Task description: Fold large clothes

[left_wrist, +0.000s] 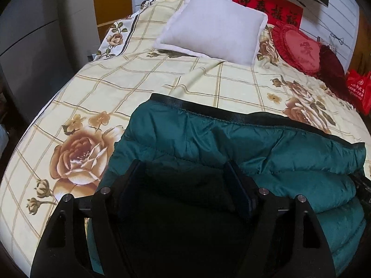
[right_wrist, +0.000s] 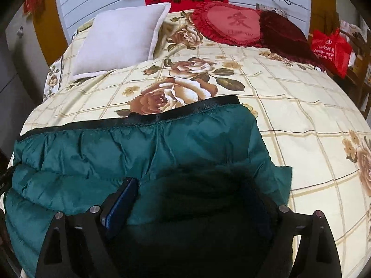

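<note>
A teal quilted puffer jacket [left_wrist: 243, 143] with a black hem band lies folded on the floral bedspread [left_wrist: 143, 74]; it also shows in the right wrist view [right_wrist: 129, 148]. My left gripper [left_wrist: 185, 183] is open, its fingers [left_wrist: 238, 185] spread over the jacket's near left part. My right gripper [right_wrist: 194, 199] is open over the jacket's near right part, with one blue pad [right_wrist: 120, 203] visible and the other in shadow. Neither gripper holds the fabric. The jacket's near edge is hidden under the grippers.
A white pillow [left_wrist: 211, 25] and a red heart cushion [left_wrist: 301, 51] lie at the head of the bed. A red bag [right_wrist: 329, 51] stands at the right bedside. A grey cabinet [left_wrist: 27, 46] stands to the left.
</note>
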`<state>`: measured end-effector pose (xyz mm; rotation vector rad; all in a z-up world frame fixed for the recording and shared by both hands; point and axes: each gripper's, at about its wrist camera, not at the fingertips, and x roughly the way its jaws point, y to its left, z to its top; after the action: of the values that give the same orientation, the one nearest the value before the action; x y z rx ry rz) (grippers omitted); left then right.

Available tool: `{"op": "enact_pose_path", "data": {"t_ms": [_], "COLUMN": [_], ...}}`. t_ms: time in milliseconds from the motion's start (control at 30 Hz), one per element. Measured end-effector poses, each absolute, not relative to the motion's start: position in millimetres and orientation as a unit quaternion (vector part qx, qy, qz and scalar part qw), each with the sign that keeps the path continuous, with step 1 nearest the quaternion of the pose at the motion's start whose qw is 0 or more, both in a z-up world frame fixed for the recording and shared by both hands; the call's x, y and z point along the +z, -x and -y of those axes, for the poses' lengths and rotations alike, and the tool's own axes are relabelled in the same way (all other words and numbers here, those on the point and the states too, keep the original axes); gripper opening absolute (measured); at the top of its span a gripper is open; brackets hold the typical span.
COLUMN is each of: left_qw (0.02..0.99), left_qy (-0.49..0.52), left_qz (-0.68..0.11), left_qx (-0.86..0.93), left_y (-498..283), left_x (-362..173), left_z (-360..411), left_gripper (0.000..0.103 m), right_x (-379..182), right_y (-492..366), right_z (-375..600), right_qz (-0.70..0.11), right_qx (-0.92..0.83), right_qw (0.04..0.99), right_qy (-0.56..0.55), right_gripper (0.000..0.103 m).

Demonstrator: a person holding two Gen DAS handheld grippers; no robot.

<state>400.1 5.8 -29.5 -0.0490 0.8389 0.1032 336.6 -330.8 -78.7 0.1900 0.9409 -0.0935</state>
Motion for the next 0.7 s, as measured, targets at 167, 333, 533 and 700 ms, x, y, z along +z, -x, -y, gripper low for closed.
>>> {"op": "enact_pose_path", "data": {"t_ms": [167,333,533,700], "left_qw": [0.911,0.913,0.913,0.912], "left_qy": [0.018,0.017,0.016,0.032], "left_qz": [-0.408,-0.405,-0.404,-0.408], "left_qx": [0.050,0.049,0.051,0.040], "left_y": [-402,-402,-402,-393], "left_x": [-34,-37,-36,-27], "left_z": [-4,-4,-5,-12], "left_gripper": [0.077,0.078,0.079,0.078], "right_x": [-65,-38,-72,-61], "right_y": [-326,-278,-270,-268], "right_z": [330,336,325,329], "right_qz": [-0.447,-0.416,-0.446,-0.446], "right_qx": [-0.039,-0.015,-0.027,-0.031], "right_qw": [0.890,0.901,0.890,0.888], "right_qy": [-0.085,-0.126,-0.090,-0.106], "right_gripper": [0.091,0.091,0.095,0.097]}}
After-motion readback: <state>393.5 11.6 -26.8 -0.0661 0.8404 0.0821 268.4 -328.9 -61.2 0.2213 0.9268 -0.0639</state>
